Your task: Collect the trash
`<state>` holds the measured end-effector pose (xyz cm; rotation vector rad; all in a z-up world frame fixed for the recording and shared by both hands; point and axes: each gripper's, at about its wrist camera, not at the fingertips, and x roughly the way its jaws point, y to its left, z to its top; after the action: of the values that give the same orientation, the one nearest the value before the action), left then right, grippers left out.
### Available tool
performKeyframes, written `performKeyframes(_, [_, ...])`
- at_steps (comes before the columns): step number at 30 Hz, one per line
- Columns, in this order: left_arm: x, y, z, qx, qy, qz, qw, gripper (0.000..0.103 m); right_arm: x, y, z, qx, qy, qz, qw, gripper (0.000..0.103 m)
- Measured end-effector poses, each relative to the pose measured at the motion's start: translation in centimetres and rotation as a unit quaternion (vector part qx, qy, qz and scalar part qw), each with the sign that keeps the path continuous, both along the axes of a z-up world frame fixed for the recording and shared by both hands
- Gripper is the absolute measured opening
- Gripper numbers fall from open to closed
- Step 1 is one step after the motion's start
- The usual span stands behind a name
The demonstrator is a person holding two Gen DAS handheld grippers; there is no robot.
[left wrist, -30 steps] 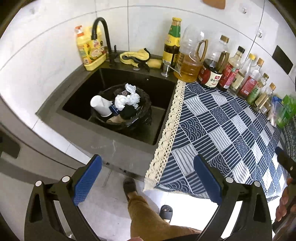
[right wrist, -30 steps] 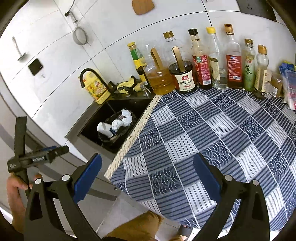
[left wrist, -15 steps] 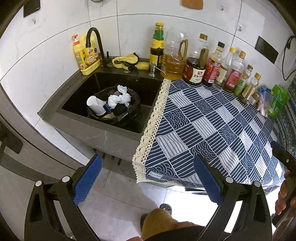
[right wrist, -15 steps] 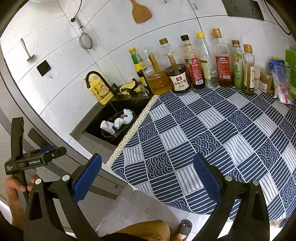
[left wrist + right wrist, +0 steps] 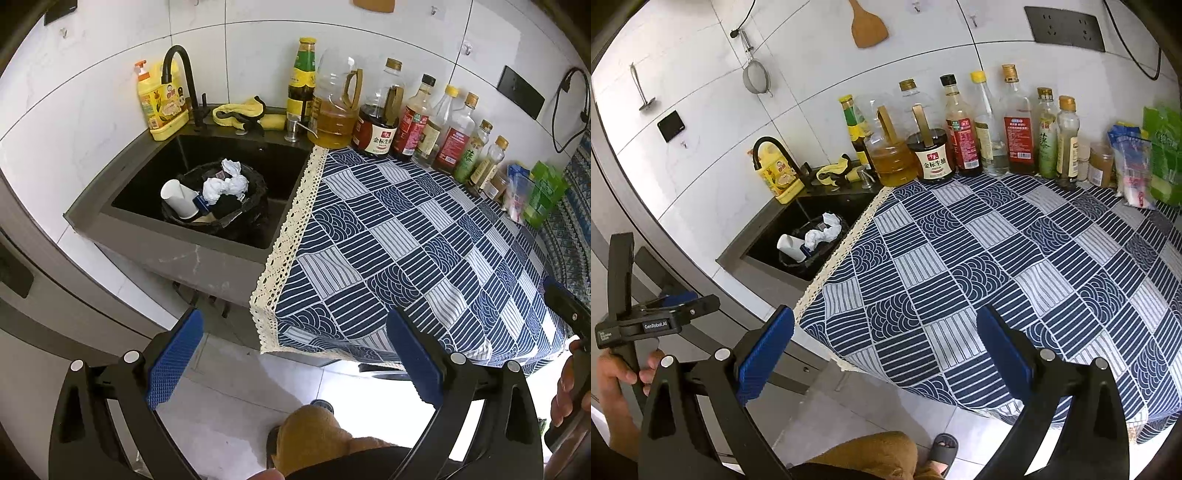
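Observation:
A black bin bag (image 5: 236,218) stands in the dark sink (image 5: 147,173). It holds crumpled white paper (image 5: 225,184), a white paper cup (image 5: 179,199) and dark scraps. The bag also shows in the right wrist view (image 5: 812,251). My left gripper (image 5: 295,362) is open and empty, held back over the floor in front of the counter. My right gripper (image 5: 886,354) is open and empty, above the front edge of the blue patterned tablecloth (image 5: 997,266). The left gripper also shows in the right wrist view (image 5: 661,314).
A row of oil and sauce bottles (image 5: 960,129) lines the back wall. A yellow soap bottle (image 5: 159,103), black tap (image 5: 181,74) and yellow cloth (image 5: 243,114) sit behind the sink. Green and clear packets (image 5: 1145,166) lie at the far right. My legs are below.
Both grippers have drawn back and up from the counter, so the sink and cloth look smaller and farther. Both stay open and empty.

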<state>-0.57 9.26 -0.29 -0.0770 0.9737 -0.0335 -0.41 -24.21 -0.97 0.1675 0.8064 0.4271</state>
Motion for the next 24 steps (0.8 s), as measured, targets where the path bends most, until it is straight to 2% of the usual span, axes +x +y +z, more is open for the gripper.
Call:
performKeyframes(9, [-0.14,-0.10,-0.35,-0.015,0.003,-0.013,0.9998,0.096,-0.75,-0.43,0.08,-0.005,0.002,-0.016,1.000,0.098])
performKeyframes(16, [-0.19,-0.31,-0.48,-0.003,0.006,-0.013,0.9999,0.096,-0.83,-0.36,0.16,-0.005,0.003,-0.017,1.000,0.098])
performKeyframes(21, [-0.30,-0.43,-0.37,-0.016,0.008,-0.020,0.9996,0.096,-0.64,-0.34,0.07,-0.009,0.005,-0.014,1.000,0.098])
performKeyframes(24, [-0.33,-0.41,-0.16,-0.004,0.002,-0.017,0.9998,0.096,-0.62,-0.03,0.04,-0.013,0.004,-0.010,1.000,0.098])
